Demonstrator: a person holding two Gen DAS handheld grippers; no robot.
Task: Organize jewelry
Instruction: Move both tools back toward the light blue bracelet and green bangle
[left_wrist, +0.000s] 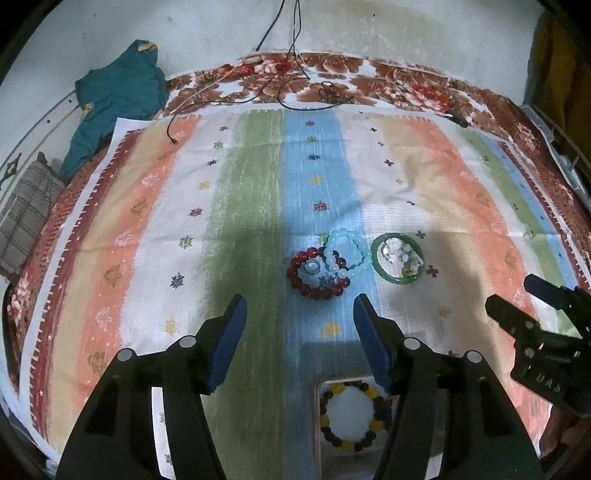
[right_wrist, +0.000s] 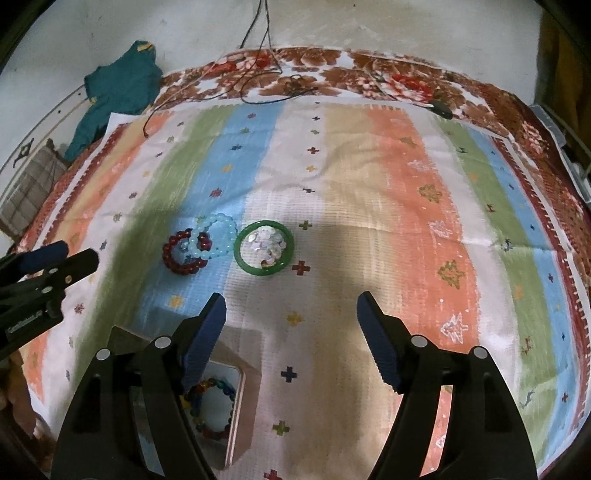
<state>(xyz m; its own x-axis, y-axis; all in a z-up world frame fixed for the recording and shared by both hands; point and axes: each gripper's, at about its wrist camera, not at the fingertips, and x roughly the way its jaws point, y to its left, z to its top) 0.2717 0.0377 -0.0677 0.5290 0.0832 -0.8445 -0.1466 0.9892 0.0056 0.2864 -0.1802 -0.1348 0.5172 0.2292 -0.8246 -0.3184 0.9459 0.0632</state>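
Observation:
A dark red bead bracelet (left_wrist: 317, 275) (right_wrist: 184, 253), a pale blue bead bracelet (left_wrist: 345, 254) (right_wrist: 216, 236) overlapping it, and a green bangle (left_wrist: 397, 264) (right_wrist: 264, 249) with clear crystal pieces inside lie on the striped cloth. A small ring (left_wrist: 313, 266) sits inside the red bracelet. A wooden box (left_wrist: 318, 424) (right_wrist: 238, 402) near the front holds a multicoloured bead bracelet (left_wrist: 354, 411) (right_wrist: 210, 406). My left gripper (left_wrist: 299, 321) is open and empty, above the cloth just short of the red bracelet. My right gripper (right_wrist: 291, 317) is open and empty, short of the bangle.
The striped cloth (left_wrist: 184, 206) covers a floral blanket (left_wrist: 369, 77). Black cables (left_wrist: 291, 74) trail along the back. Teal clothing (left_wrist: 118, 96) and a checked cushion (left_wrist: 26, 218) lie at the far left. The right gripper's body shows in the left view (left_wrist: 546, 343).

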